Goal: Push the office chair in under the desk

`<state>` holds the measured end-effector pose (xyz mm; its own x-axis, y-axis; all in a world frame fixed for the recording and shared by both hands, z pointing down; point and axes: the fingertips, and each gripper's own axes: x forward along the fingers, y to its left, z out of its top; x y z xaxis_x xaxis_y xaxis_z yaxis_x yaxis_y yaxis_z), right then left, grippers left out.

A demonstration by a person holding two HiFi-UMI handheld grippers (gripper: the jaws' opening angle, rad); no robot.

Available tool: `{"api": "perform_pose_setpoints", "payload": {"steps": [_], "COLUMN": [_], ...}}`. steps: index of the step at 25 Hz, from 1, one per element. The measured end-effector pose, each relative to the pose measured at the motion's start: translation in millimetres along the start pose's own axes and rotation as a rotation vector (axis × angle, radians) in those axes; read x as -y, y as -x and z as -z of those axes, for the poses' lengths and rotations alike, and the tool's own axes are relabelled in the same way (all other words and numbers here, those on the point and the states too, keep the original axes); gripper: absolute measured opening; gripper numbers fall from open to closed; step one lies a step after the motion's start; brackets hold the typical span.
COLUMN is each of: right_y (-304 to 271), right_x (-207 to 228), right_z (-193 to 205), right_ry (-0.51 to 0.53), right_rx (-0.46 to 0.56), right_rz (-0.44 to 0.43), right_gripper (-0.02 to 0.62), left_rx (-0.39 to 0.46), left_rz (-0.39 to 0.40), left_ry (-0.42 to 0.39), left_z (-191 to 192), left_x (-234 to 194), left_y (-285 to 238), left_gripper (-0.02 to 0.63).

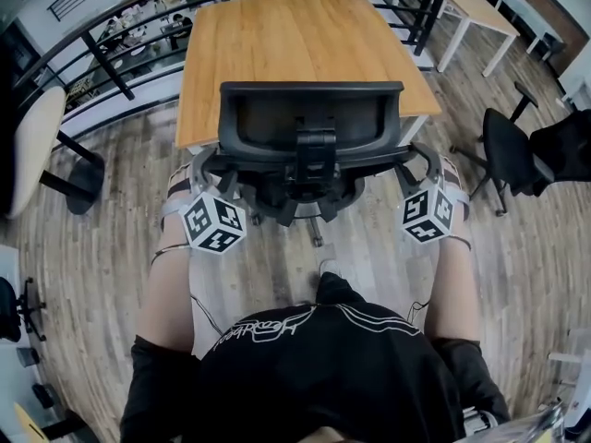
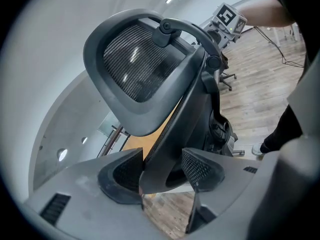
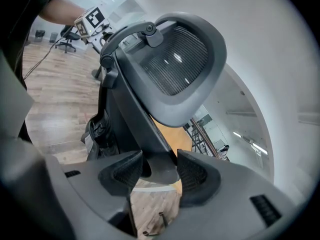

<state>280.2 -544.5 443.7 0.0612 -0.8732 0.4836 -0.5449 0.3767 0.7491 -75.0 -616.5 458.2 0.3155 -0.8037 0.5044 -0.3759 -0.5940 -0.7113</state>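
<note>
A black mesh-backed office chair stands right in front of me, its back toward me and its seat partly under the wooden desk. My left gripper is at the chair's left armrest, my right gripper at the right one. In the left gripper view the jaws close on the dark armrest end, with the backrest rising above. The right gripper view shows the same: the right gripper grips the armrest between both pads, below the backrest.
A second black chair stands to the right near a white-legged desk. A black railing runs behind the wooden desk. A round pale table is at the left. My shoe is just behind the chair's base.
</note>
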Motion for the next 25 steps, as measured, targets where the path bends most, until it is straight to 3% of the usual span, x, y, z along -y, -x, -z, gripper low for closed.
{"api": "perform_pose_setpoints", "payload": {"steps": [6,25], "right_y": [-49.1,-81.8], "right_x": [49.2,50.4], "right_z": [-5.4,-3.3], "right_ry": [0.016,0.055], "right_rx": [0.007,0.057], "right_rz": [-0.028,-0.045], "right_gripper": [0.225,0.225], "left_rx": [-0.025,-0.063], "left_rz": [0.001,-0.052], "left_ry": [0.012,0.043], "left_z": [-26.7,-18.8], "left_x": [-34.7,-26.5], "left_y": [-42.1,-59.2], "left_gripper": [0.233,0.232]}}
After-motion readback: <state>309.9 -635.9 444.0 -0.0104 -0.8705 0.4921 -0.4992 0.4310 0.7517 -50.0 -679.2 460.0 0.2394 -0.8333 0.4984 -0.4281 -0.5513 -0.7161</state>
